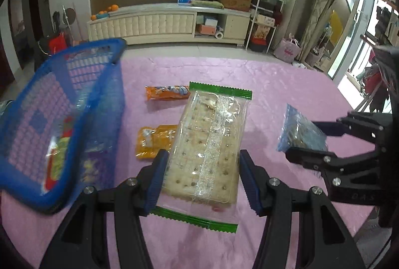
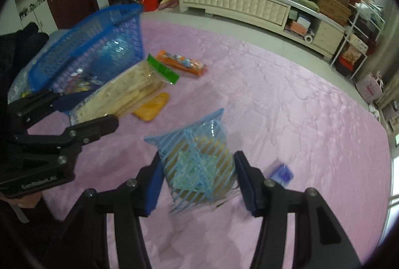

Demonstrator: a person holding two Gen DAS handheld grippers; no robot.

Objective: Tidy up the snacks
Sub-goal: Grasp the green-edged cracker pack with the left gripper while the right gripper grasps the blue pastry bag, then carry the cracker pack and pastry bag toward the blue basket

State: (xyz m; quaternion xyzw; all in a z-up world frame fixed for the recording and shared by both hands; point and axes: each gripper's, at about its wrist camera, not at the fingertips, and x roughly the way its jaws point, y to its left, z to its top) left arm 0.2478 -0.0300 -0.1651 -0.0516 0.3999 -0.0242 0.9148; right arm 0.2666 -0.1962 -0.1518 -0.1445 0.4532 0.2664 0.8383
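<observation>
Between the left hand-held gripper pads sits the cracker pack.

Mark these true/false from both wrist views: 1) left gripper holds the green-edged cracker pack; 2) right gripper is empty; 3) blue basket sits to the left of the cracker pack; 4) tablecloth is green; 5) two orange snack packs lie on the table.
1) True: the left gripper is clamped on the cracker pack.
2) False: the right gripper grips a blue-striped packet.
3) True: the blue basket is on the left in both views.
4) False: the tablecloth is pink.
5) True: a long orange pack and a flat orange pack lie beyond the crackers.
</observation>
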